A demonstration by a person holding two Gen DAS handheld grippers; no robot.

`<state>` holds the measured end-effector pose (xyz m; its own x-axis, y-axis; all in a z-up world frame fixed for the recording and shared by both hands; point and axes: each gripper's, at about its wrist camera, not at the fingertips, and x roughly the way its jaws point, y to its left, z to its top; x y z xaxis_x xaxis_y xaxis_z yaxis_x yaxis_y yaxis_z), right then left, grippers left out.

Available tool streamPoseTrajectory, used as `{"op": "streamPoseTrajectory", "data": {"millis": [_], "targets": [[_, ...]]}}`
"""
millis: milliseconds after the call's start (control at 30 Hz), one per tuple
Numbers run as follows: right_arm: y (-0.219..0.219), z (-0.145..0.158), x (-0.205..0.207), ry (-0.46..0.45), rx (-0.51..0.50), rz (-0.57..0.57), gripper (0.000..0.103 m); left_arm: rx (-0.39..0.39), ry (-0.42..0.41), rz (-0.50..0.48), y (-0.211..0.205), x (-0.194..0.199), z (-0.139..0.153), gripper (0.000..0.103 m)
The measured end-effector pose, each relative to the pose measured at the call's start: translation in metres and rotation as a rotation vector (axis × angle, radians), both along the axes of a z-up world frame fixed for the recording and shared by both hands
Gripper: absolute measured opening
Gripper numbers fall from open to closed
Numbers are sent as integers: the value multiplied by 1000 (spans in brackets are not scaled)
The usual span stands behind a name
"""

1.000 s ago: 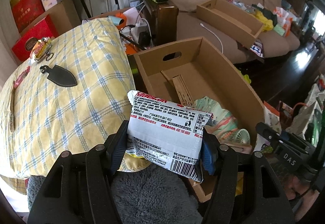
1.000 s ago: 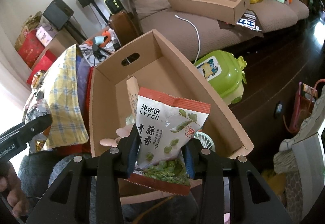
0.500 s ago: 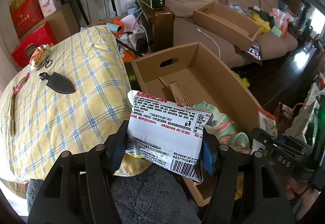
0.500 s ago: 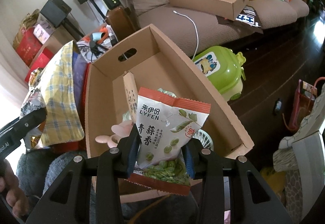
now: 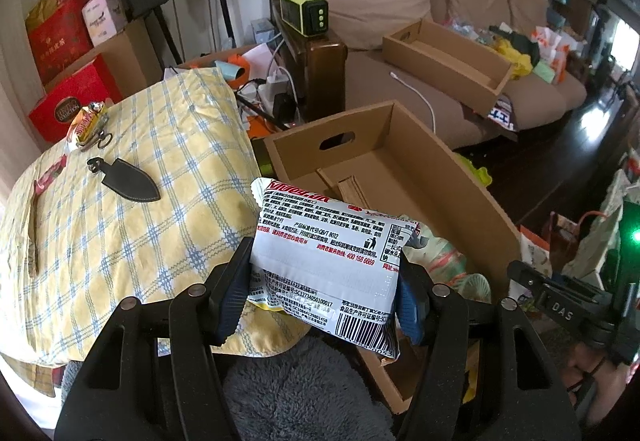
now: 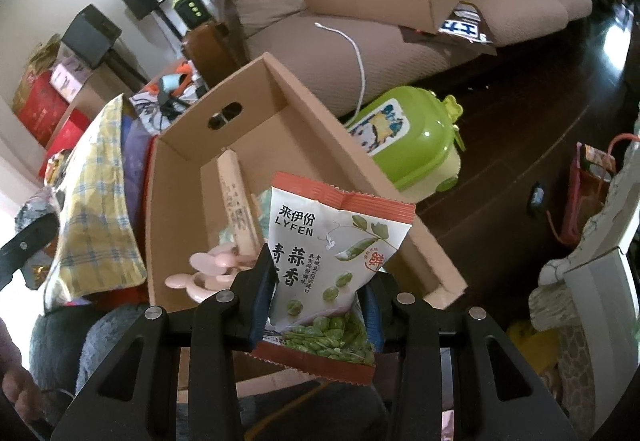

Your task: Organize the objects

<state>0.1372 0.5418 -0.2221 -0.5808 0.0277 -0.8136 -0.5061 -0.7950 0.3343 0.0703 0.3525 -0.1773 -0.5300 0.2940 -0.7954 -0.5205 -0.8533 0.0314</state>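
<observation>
The left gripper (image 5: 324, 291) is clenched on a white plastic snack packet (image 5: 326, 265), held at 6 o'clock above the near corner of the open brown cardboard box (image 5: 460, 177). Only the left view shows the yellow checked cloth (image 5: 132, 209) at 9 o'clock with a black leather key pouch (image 5: 128, 181). The right gripper (image 6: 318, 315) grasps a green-pea snack bag with orange edges (image 6: 340, 253), printed "LYFEN"; only this view shows the lime-green plastic case (image 6: 412, 149) at 2 o'clock. The white packet reads "400 168 6669".

White packet (image 5: 326, 261) hides box (image 5: 460, 177) contents; small print illegible.
</observation>
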Motion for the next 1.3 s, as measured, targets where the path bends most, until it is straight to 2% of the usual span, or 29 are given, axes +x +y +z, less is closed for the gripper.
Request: {"op": "streamPoseTrajectory", "data": {"millis": [333,900,1300], "targets": [[-5,-7,-9,-5,9,39,40,16,-3,-12,7,-1,4,59],[1,-21,-13,-27,-3,54,40,5,-41,-22,20,-9,-12,59],[-4,-23,-29,-22,-15,94,40,16,-54,-28,27,-10,-12,59]]}}
